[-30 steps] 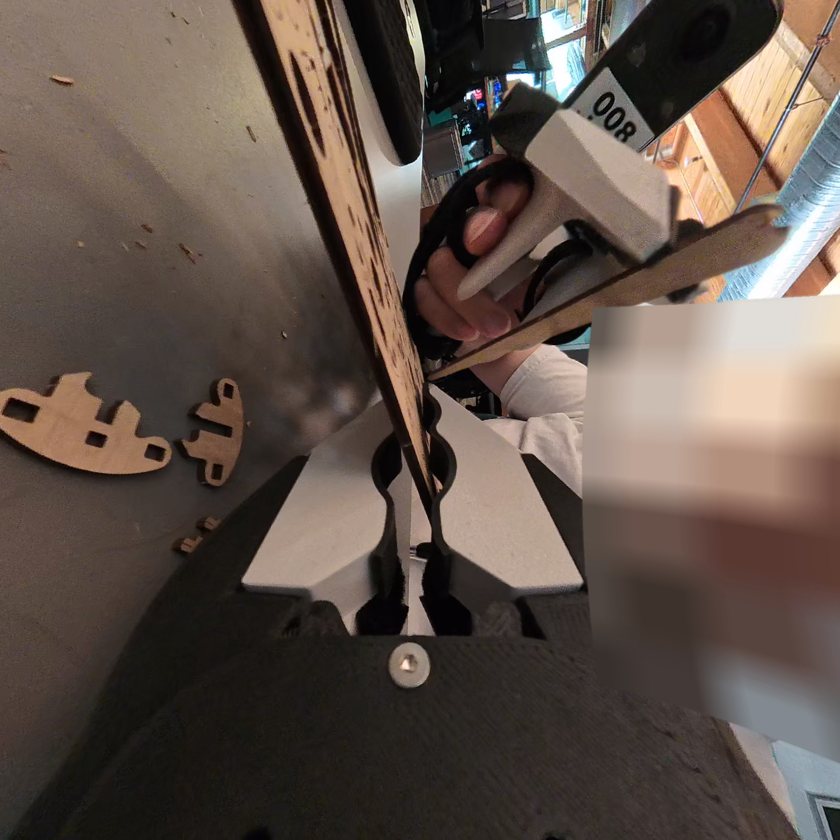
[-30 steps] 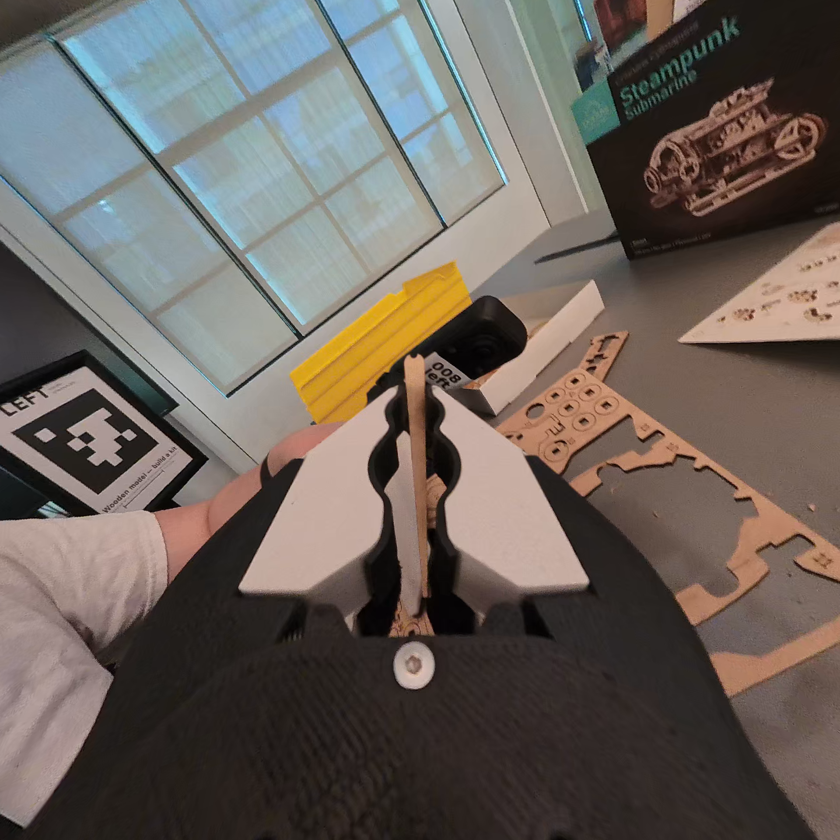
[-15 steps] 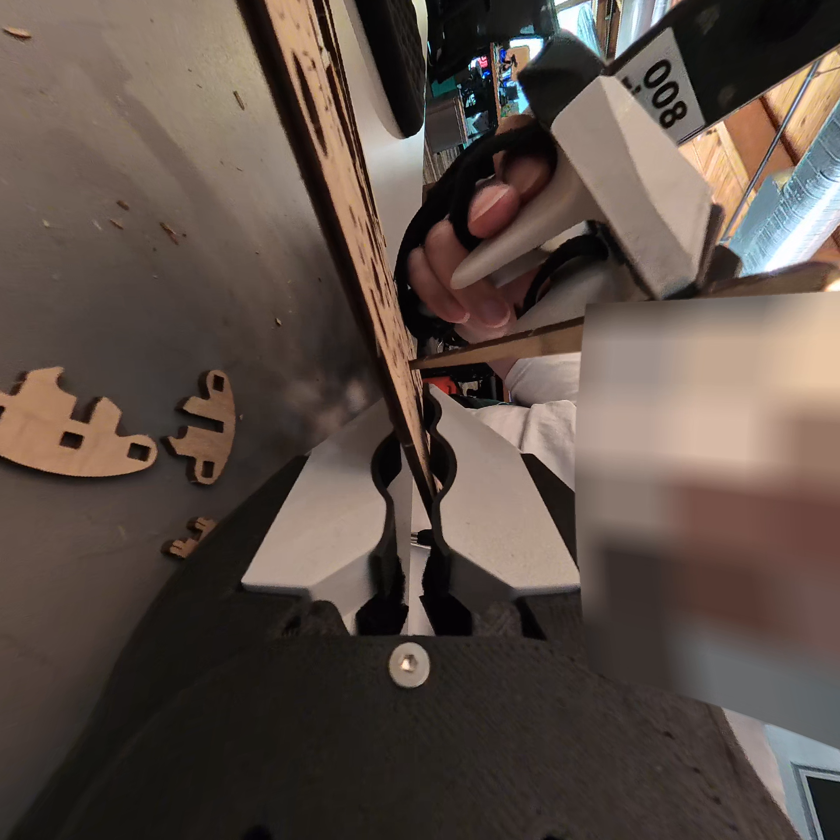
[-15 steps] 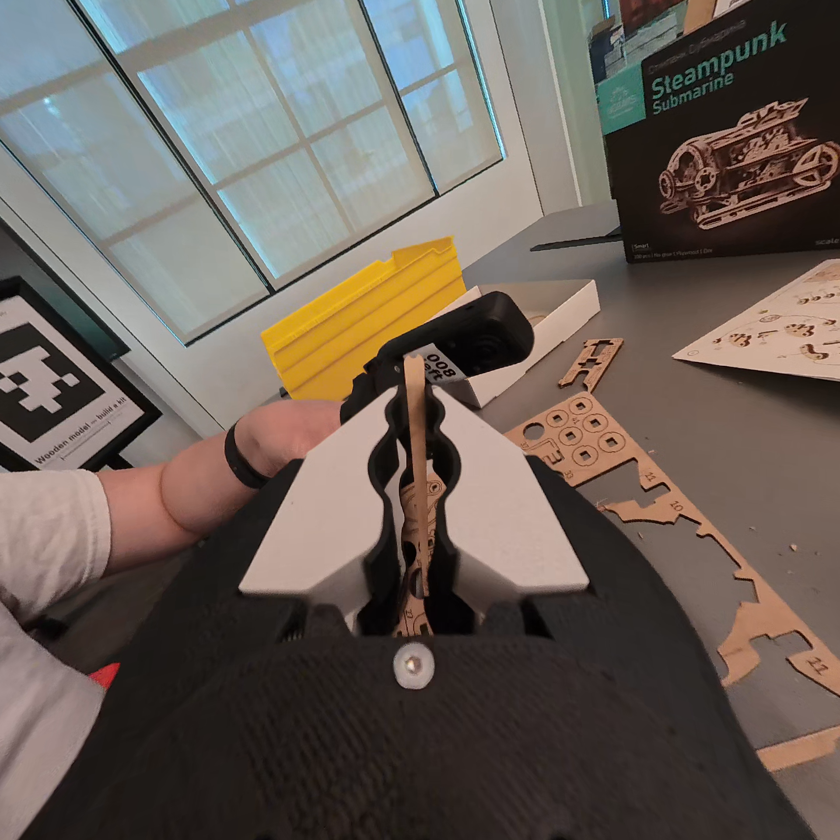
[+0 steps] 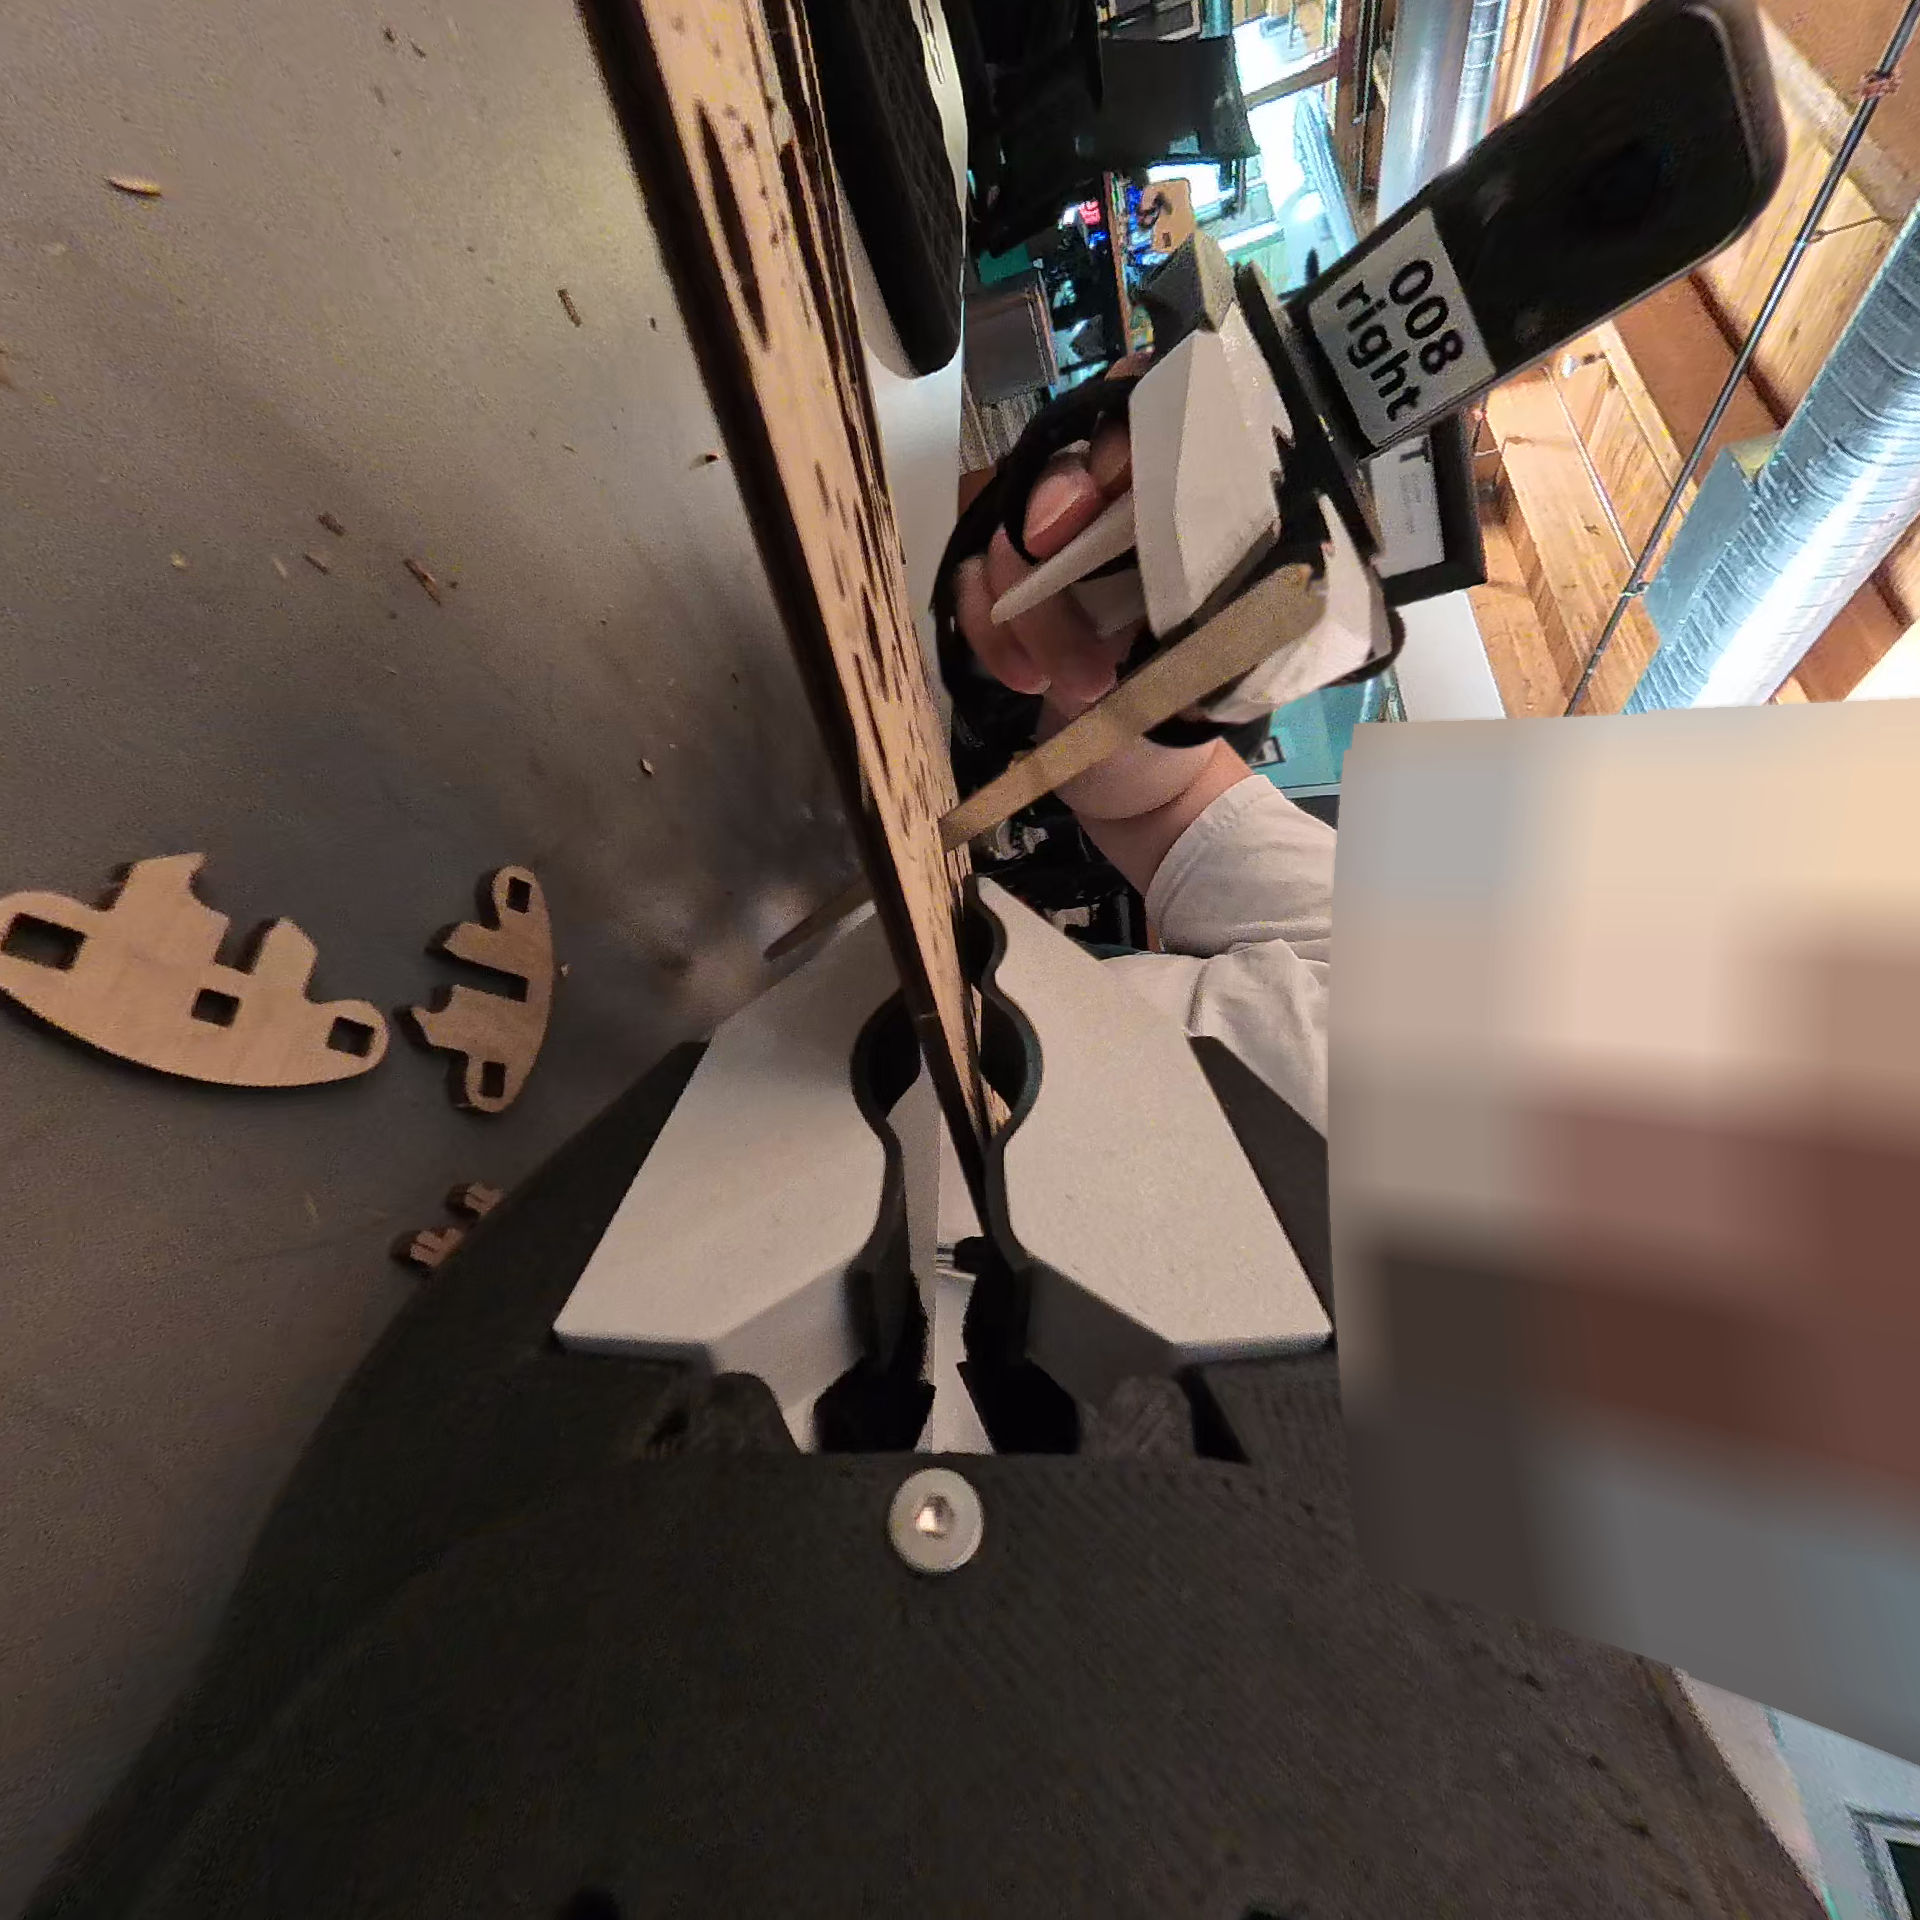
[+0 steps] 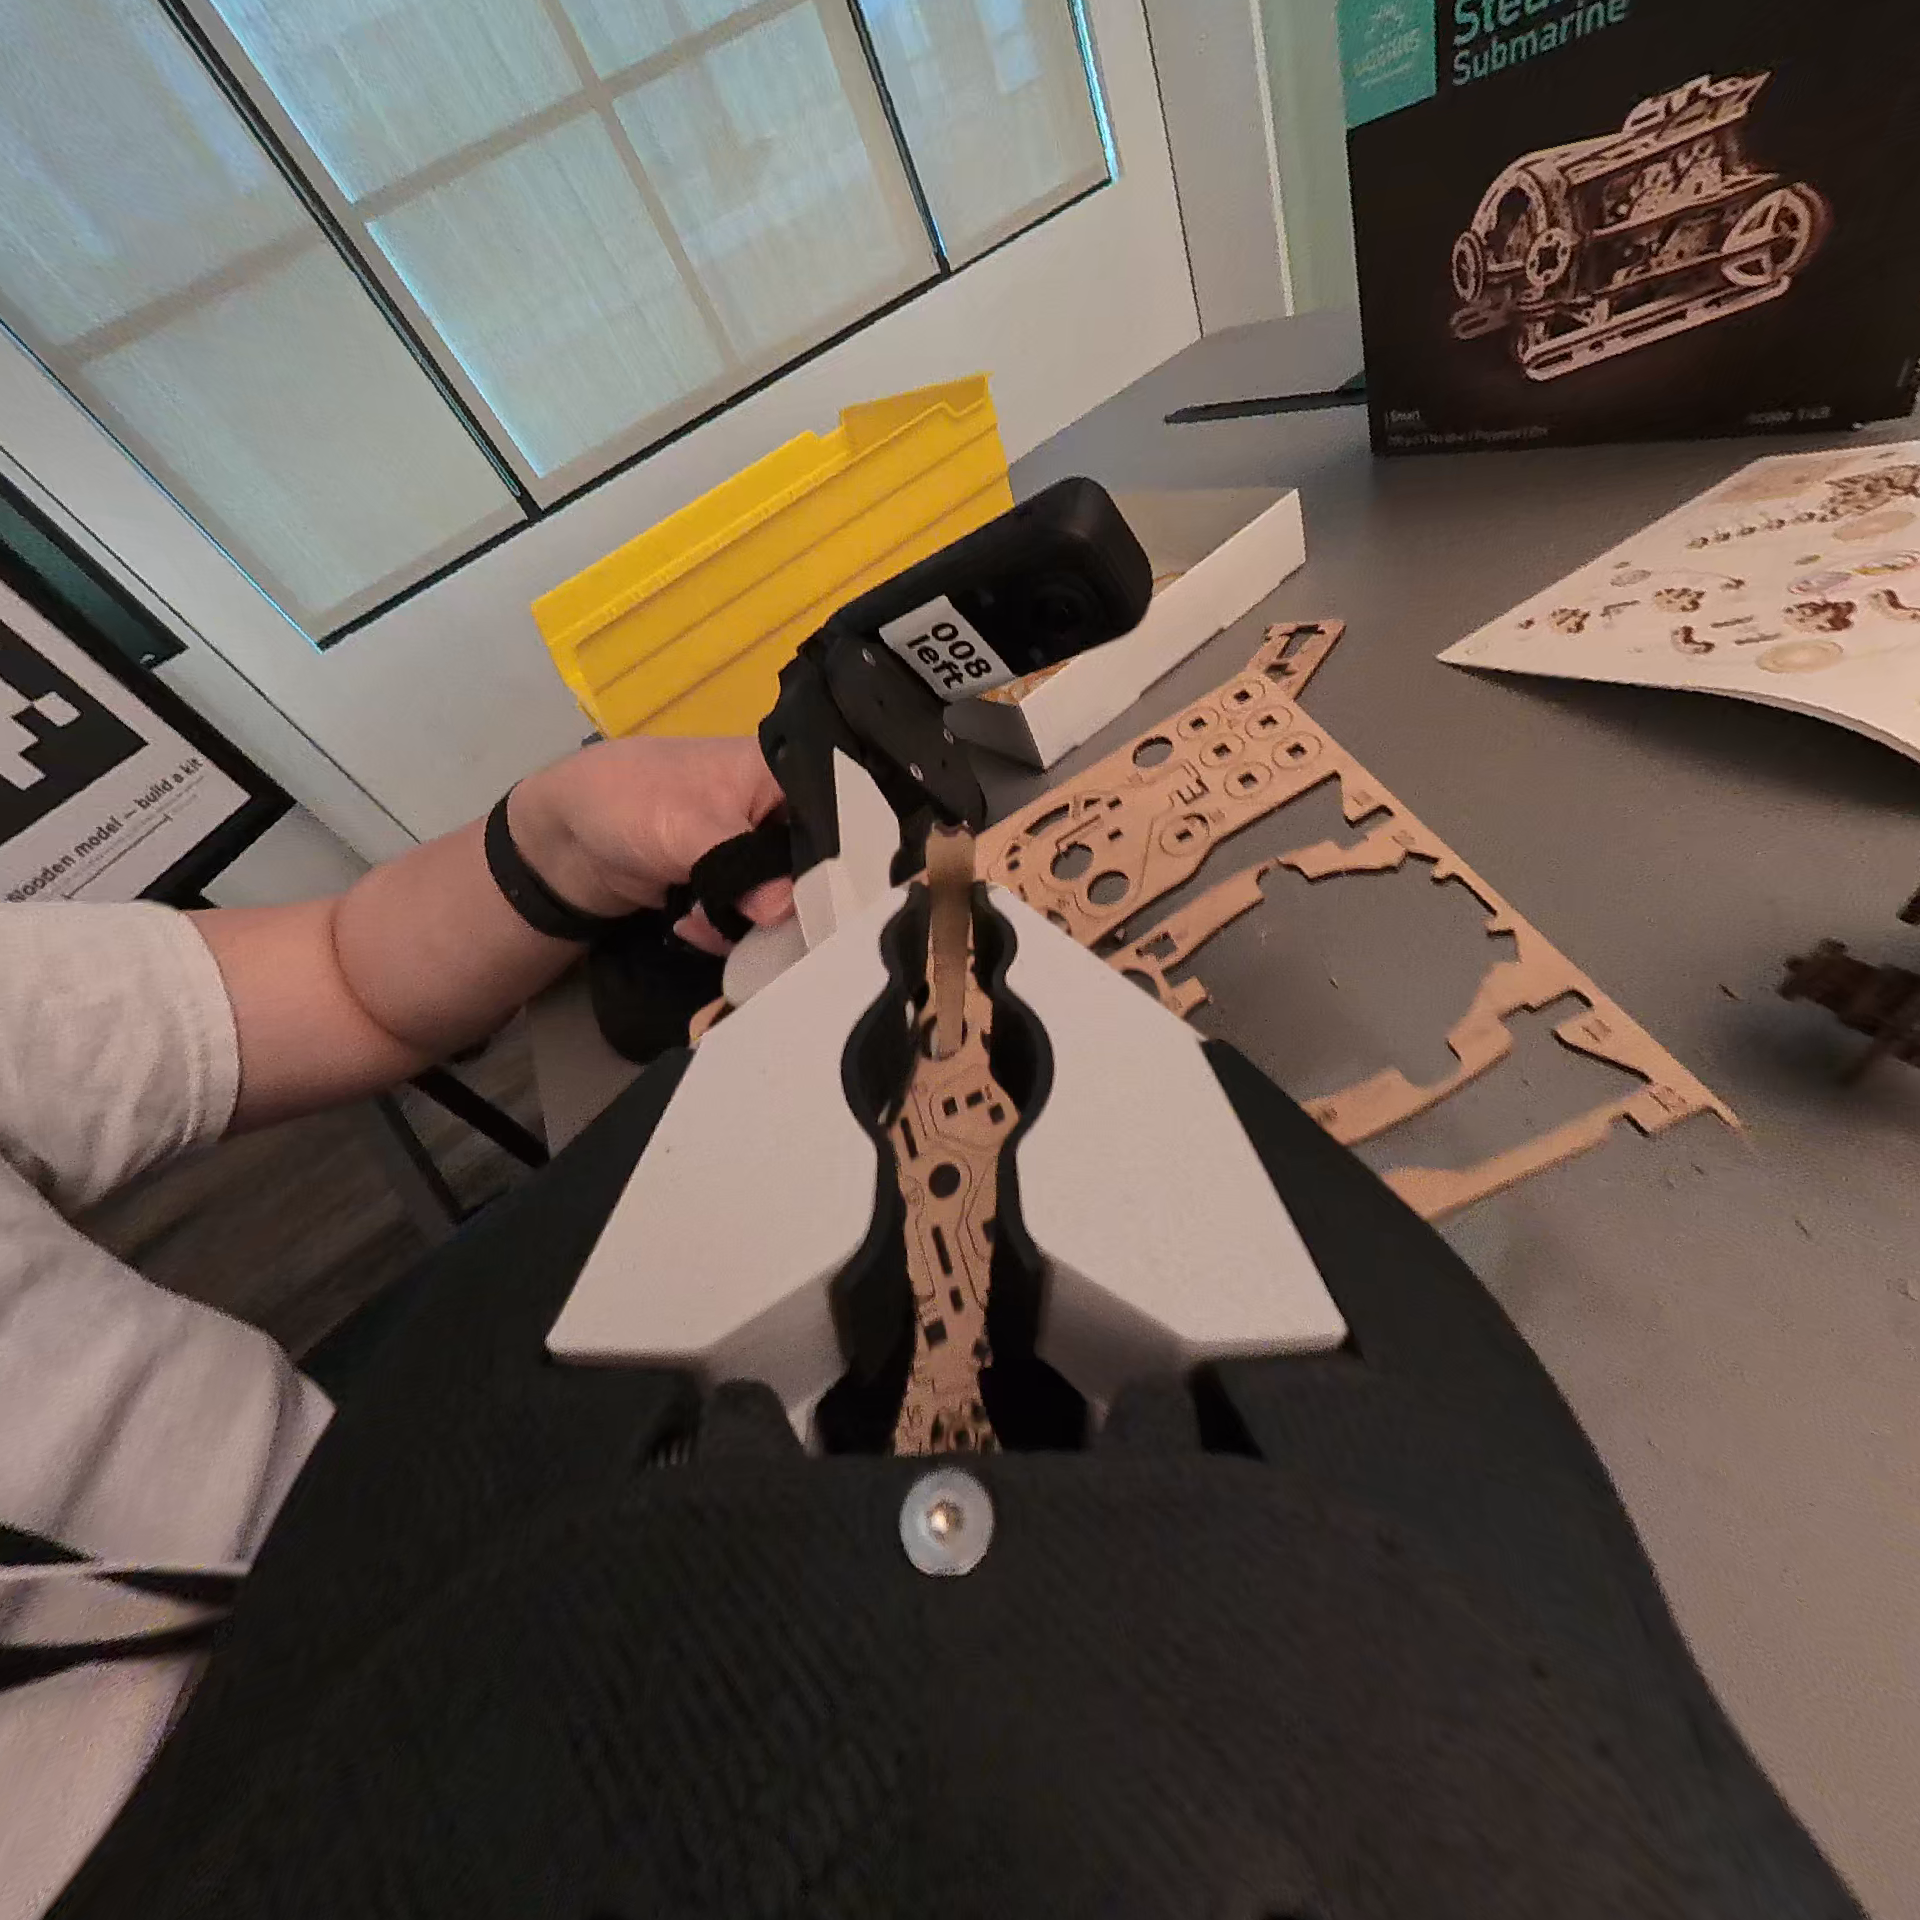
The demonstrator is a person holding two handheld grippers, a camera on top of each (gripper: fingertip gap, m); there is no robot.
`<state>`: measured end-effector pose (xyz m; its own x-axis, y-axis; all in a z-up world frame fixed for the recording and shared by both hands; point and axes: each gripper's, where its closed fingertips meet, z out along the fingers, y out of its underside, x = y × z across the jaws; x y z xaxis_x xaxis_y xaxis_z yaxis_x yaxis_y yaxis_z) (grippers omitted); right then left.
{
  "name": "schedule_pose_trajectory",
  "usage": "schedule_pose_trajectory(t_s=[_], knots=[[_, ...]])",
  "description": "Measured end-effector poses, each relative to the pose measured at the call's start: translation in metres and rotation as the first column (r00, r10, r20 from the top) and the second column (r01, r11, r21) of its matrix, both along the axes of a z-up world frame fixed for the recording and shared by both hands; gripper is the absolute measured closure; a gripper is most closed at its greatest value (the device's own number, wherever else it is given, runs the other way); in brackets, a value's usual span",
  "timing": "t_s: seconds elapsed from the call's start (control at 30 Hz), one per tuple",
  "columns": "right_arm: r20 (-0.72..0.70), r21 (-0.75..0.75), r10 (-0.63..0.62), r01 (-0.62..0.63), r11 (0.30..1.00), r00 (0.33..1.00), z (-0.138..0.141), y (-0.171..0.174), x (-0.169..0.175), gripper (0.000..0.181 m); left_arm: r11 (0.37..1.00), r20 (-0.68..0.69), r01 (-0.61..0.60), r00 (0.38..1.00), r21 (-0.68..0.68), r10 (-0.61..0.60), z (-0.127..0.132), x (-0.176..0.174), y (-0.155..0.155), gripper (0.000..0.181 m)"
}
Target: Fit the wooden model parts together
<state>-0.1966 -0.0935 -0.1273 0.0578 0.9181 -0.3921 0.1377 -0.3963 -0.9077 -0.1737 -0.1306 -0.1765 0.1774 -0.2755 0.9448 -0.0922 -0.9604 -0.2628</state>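
In the left wrist view my left gripper is shut on a large wooden panel, seen edge-on and rising toward the top. My right gripper is shut on a thin wooden strip. The strip's tip meets the panel just above my left fingers, and a short end shows on the panel's far side. In the right wrist view my right gripper holds the strip edge-on. It enters a hole in the perforated panel below it.
Loose cut pieces lie on the grey table at the left. A spent fret sheet, yellow bin, white box, kit box, instruction sheet and a dark part-built model stand around. My hands' fingertips stand some 6 cm from each other. Between my right fingertips and the dark part-built model there is roughly 15 cm.
The strip's tip has gone through the panel and now shows on its far side. The right gripper has tilted down, so the panel now shows between its fingers.
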Motion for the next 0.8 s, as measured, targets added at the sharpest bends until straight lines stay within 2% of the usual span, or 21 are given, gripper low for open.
schedule_pose_trajectory(t_s=[0.17, 0.33, 0.4, 0.63, 0.73, 0.8], knots=[[0.076, 0.037, 0.040, -0.043, 0.998, 0.996, -0.008, -0.005, 0.021, 0.175, 0.999, -0.051, -0.006, 0.999, 0.037, 0.008, -0.005, 0.001, 0.001, 0.179], [0.223, 0.136, 0.079, -0.111, 0.984, 0.972, -0.022, -0.014, 0.033, 0.174, 0.997, -0.081, 0.008, 0.997, 0.072, -0.003, -0.005, 0.003, -0.001, 0.179], [0.311, 0.195, 0.047, -0.112, 0.974, 0.949, -0.031, -0.012, 0.039, 0.156, 0.996, -0.089, 0.009, 0.996, 0.085, -0.002, -0.005, 0.003, -0.002, 0.179], [0.397, 0.310, 0.021, -0.156, 0.938, 0.918, -0.031, -0.031, 0.042, 0.136, 0.991, -0.116, 0.009, 0.993, 0.131, 0.007, -0.002, 0.003, -0.002, 0.180], [0.415, 0.437, -0.011, -0.188, 0.880, 0.910, -0.034, -0.043, 0.039, 0.126, 0.992, -0.116, 0.007, 0.993, 0.129, 0.008, -0.002, 0.004, -0.002, 0.180], [0.392, 0.544, -0.087, -0.155, 0.825, 0.916, -0.034, -0.043, 0.035, 0.126, 0.992, -0.114, 0.006, 0.993, 0.124, 0.008, -0.003, 0.004, -0.002, 0.180]])
